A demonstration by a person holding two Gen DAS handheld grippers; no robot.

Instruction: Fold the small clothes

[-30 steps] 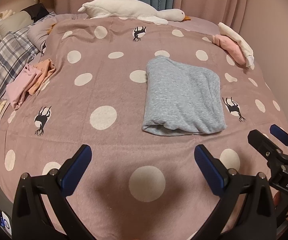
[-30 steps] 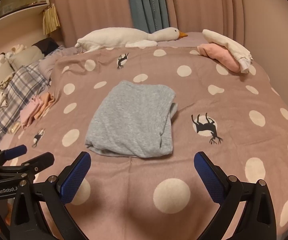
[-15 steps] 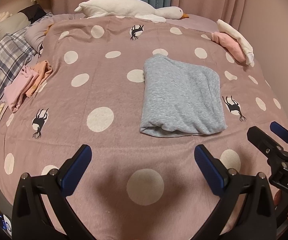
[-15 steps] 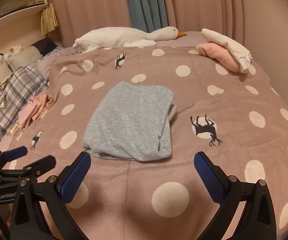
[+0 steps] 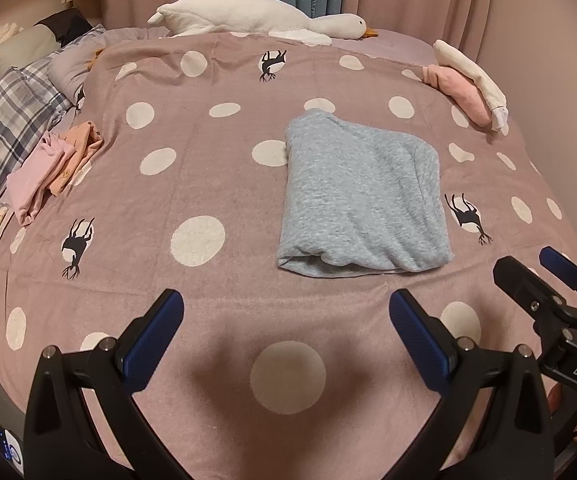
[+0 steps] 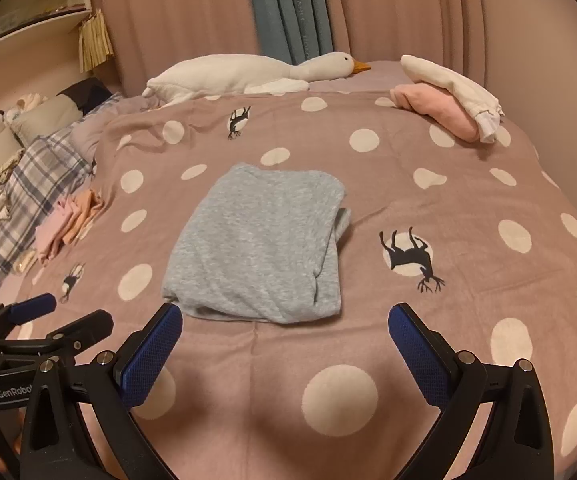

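Observation:
A grey garment (image 5: 362, 196) lies folded into a rough rectangle on the pink dotted bedspread (image 5: 208, 184); it also shows in the right wrist view (image 6: 260, 244). My left gripper (image 5: 286, 338) is open and empty, above the bedspread short of the garment's near edge. My right gripper (image 6: 284, 346) is open and empty, just short of the garment's near edge. The right gripper shows at the right of the left wrist view (image 5: 544, 280), and the left gripper at the left of the right wrist view (image 6: 56, 318).
Folded pink and orange clothes (image 5: 54, 164) lie at the bed's left edge, by a plaid blanket (image 5: 4, 136). A pink and a white folded garment (image 5: 468, 88) sit at the far right. A white goose plush (image 5: 256, 18) lies along the far edge before curtains.
Both grippers have moved slightly closer to the bed and the grey garment. The garment has not moved, and both grippers stay open.

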